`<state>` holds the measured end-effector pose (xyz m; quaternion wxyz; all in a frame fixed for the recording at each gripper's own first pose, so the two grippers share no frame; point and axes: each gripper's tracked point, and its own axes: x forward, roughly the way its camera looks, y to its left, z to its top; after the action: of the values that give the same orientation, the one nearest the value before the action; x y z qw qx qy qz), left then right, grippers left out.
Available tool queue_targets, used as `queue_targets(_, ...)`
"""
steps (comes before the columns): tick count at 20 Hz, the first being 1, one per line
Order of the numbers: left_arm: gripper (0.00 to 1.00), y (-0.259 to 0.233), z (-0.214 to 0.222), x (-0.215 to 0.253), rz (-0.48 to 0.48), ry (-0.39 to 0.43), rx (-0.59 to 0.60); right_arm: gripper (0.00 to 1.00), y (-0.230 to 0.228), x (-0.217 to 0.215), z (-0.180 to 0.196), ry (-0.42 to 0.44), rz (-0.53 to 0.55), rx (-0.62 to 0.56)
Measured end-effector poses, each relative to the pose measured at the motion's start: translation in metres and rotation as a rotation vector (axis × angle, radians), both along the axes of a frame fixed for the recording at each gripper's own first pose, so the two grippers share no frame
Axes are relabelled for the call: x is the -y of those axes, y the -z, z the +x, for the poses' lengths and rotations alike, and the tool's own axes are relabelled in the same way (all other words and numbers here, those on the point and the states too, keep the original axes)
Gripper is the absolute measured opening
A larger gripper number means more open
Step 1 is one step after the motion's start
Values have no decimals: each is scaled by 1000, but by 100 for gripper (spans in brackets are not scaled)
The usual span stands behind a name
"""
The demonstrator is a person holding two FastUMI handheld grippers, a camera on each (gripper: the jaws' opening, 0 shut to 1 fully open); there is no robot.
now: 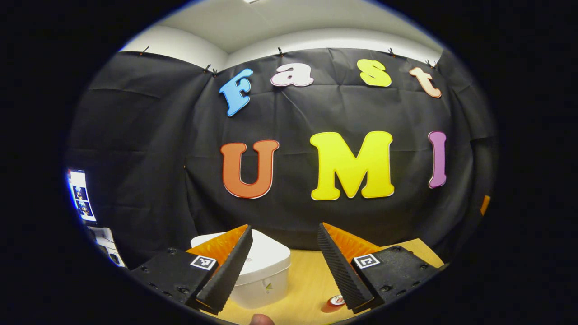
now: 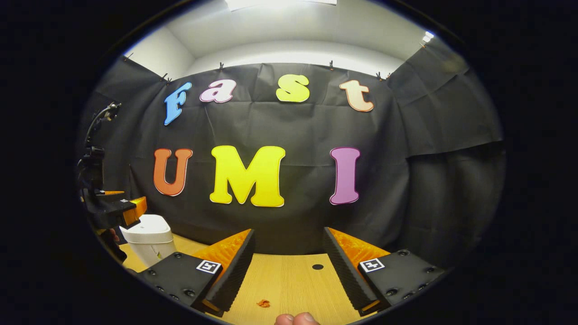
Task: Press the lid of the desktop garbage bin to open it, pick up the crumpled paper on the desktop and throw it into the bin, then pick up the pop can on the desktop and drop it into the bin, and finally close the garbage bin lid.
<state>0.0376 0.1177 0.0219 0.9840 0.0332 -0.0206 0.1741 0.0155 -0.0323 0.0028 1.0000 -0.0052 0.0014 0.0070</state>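
Both tongs are spread wide with nothing between them. Left tongs (image 1: 284, 253) hang above the white bin (image 1: 266, 271), lid down, at 7 o'clock on the worktop (image 1: 307, 280). The pop can (image 1: 333, 303) lies at 5 o'clock. Right tongs (image 2: 289, 257) hang over bare wood.

No legible text on any object. Square black-and-white coded markers sit on the left gripper (image 1: 284, 266) and the right gripper (image 2: 289, 271), one on each finger mount; patterns only, no words. The white bin (image 1: 264, 271) carries small marks too tiny to read. The can (image 1: 334, 302) shows a blurred red-and-white top, unreadable.
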Motion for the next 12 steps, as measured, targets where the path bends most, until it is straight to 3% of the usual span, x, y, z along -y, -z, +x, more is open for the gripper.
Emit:
queue_targets(8,91,5,14,-41,31,-102,-23,95,9,30,-4,55,-2,-35)
queue_targets(12,81,16,27,-56,-2,-132,-57,95,12,43,-1,85,-1,-55)
